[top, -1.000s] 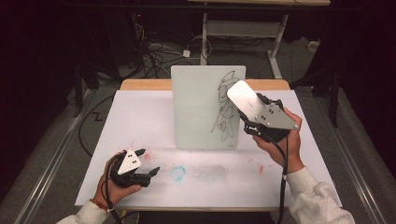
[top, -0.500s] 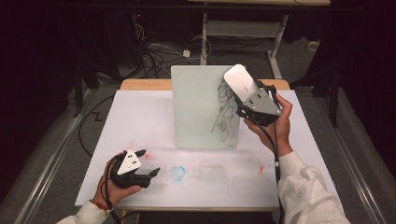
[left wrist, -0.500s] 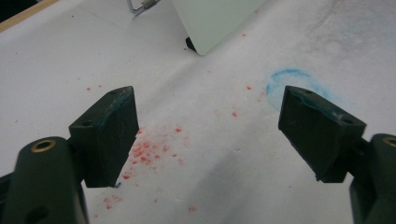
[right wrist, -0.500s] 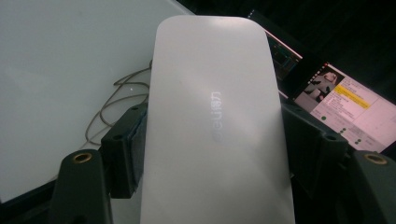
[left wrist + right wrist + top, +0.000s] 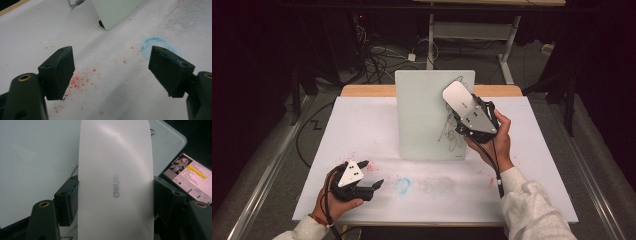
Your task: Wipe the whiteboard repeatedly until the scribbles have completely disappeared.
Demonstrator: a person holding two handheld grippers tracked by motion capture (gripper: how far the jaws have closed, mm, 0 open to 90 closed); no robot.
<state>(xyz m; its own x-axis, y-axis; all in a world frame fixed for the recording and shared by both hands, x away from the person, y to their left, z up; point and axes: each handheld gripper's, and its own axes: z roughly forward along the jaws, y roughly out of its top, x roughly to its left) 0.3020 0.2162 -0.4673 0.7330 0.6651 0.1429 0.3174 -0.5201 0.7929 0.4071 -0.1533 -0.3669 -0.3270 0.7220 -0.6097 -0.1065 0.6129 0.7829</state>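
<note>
A small whiteboard [image 5: 427, 115] stands upright at the middle of the table, with black scribbles [image 5: 451, 132] on its right half. My right gripper [image 5: 464, 111] is shut on a white eraser [image 5: 459, 97], pressed against the board's upper right part. In the right gripper view the eraser [image 5: 115, 180] sits between both jaws with the whiteboard [image 5: 37, 157] behind it. My left gripper [image 5: 368, 175] rests open on the white table cover at the front left. The left gripper view shows its gripper [image 5: 111, 72] spread wide with nothing between the jaws.
The white table cover [image 5: 362, 125] carries red crumbs [image 5: 77, 81] and a blue ring smudge [image 5: 402, 185] near the front. A monitor screen [image 5: 192, 175] shows past the board in the right gripper view. Cables lie on the floor behind the table.
My right gripper has carried the eraser left and up across the board's right side. The left gripper has stayed in place.
</note>
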